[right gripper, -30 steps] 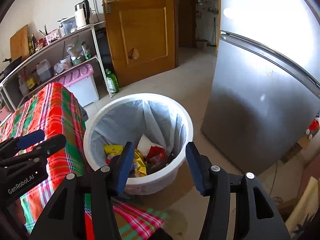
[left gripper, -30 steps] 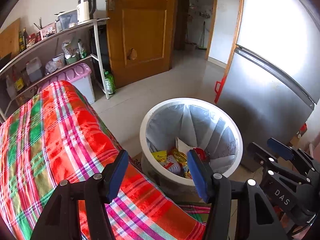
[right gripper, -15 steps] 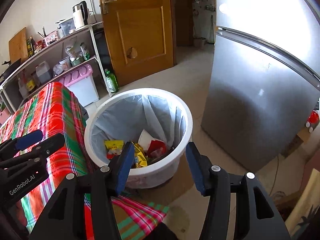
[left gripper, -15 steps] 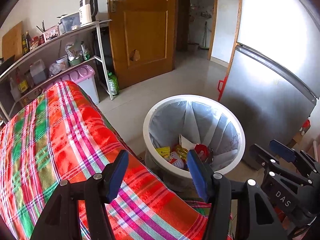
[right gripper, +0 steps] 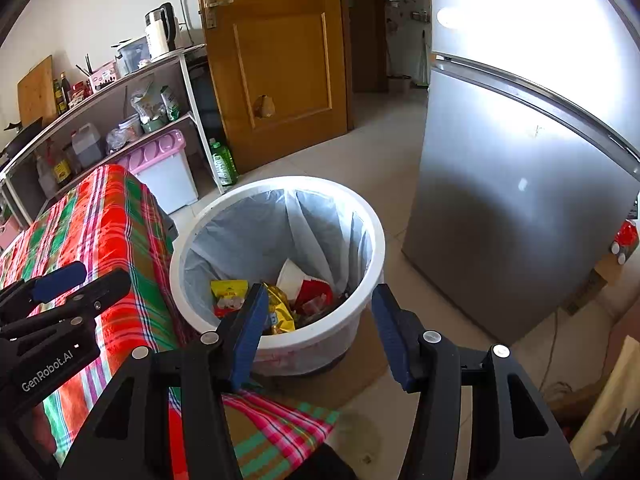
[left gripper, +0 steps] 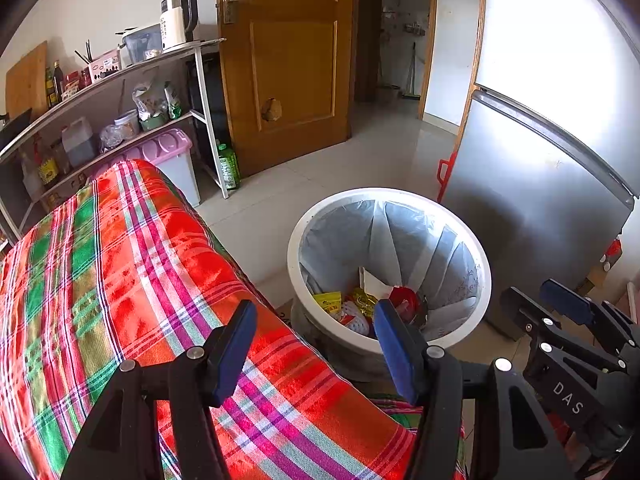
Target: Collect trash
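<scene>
Both grippers empty, jaws wide: left gripper [left gripper: 312,344] over the plaid cloth [left gripper: 120,264], right gripper [right gripper: 316,332] nearer the bin [right gripper: 372,240]. Wrappers [right gripper: 280,304] sit at bin bottom, ahead and below your right fingers. No loose trash visible on cloth, so you'd prob reach w/ right.

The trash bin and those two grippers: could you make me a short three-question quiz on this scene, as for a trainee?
1. True or false: the left gripper holds a wrapper.
2. What lines the trash bin? A) a thin plastic bag B) newspaper C) nothing
3. Fill in: the bin stands between the checked cloth and the ____.

Key: 1 false, both it and the right gripper are open and empty; 2 A; 3 fridge.
</scene>
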`<state>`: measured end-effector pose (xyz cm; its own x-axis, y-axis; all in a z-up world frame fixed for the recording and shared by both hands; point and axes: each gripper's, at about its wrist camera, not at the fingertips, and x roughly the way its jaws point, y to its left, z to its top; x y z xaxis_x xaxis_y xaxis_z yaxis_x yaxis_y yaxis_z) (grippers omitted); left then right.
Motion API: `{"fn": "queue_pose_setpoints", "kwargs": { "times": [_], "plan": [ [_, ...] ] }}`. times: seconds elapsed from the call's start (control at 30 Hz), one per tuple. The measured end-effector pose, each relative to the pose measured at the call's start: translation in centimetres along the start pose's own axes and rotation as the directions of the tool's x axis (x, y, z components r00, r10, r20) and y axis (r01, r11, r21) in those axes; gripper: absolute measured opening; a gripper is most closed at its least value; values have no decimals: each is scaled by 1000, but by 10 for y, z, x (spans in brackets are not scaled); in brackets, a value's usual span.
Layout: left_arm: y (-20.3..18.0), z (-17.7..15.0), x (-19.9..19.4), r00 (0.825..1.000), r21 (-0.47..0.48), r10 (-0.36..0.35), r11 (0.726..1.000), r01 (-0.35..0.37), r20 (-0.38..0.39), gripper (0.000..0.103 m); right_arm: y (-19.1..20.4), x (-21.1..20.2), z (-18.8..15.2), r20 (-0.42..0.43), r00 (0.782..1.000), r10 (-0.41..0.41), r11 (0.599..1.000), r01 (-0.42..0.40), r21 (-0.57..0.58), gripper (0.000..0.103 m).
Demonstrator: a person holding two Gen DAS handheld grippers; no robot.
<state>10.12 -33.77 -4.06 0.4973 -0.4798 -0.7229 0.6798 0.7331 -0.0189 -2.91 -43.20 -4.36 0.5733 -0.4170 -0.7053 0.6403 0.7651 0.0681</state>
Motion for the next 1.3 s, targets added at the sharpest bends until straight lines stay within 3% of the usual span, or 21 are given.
{"fn": "queue_pose_setpoints", "kwargs": {
  "times": [1.3],
  "plan": [
    [1,-1,-1,1000,-2,-2,1000,2,0,60,0,0,-2,-4,1000,-4,1000,4,5,55]
  ]
}}
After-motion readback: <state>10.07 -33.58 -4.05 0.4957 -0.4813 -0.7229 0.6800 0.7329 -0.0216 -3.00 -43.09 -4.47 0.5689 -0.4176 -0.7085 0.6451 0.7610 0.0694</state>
